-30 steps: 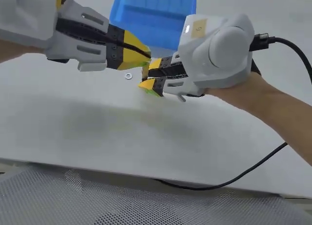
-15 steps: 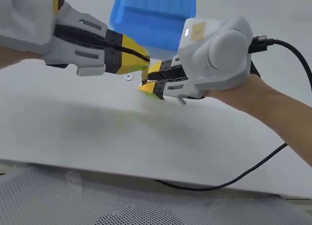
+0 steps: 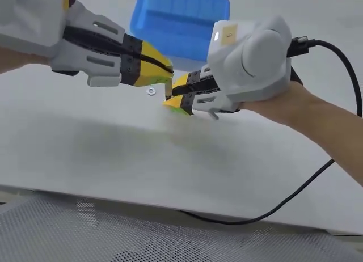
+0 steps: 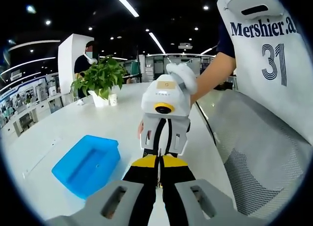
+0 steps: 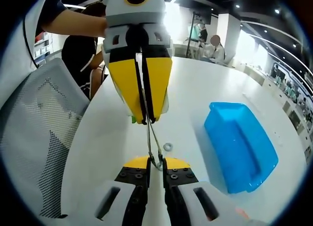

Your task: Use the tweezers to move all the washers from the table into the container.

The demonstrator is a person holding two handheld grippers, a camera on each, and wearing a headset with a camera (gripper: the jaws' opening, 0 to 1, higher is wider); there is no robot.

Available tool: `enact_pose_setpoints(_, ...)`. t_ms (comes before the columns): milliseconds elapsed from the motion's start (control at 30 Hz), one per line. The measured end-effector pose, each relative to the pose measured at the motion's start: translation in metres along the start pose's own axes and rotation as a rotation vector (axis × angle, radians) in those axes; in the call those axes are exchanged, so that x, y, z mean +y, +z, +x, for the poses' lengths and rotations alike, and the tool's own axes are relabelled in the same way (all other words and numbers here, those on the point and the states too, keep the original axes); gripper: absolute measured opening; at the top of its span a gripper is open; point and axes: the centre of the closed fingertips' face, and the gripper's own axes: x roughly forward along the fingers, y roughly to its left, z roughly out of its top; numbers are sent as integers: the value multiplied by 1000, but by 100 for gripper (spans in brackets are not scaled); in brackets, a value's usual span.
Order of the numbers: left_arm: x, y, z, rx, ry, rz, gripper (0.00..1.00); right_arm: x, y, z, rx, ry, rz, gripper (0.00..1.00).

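Washer (image 3: 151,91): one in view, flat on the table, not yet picked up. Table (image 3: 113,160) is white and plain. The container (image 3: 180,21) is a blue open tub just behind the two grippers. The left gripper (image 3: 169,70) is clenched on one end of the tweezers (image 5: 149,138). The right gripper (image 3: 169,94) meets it tip to tip, its jaws pinched on the other end, so both tools grip the tweezers at once. Which end carries the points I cannot tell. The washer sits just beside the tweezers, apart from them. Judgement: the step in hand is settling a working grip. One gripper should keep hold mid-shank before the other lets go, with the points free and aimed down. Then close gently across the washer's rim, since a hard squeeze may flick it away.
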Motion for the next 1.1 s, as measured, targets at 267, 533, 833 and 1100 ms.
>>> enact_pose_setpoints(267, 4, -2, 1, 10, -27, -4, 4, -1, -1, 0, -1, 5, 4, 10)
enact_pose_setpoints(533, 8, -4, 0, 23, -34, -1, 4, 0, 0, -1, -6, 6, 10, 10)
enact_pose_setpoints(833, 12, 7, -6, 18, -28, 20, 4, -5, 11, -9, -19, -18, -9, 9)
enact_pose_setpoints(1100, 20, 20, -10, 11, -12, 54, 4, -18, 19, -23, -21, -51, -34, 9)
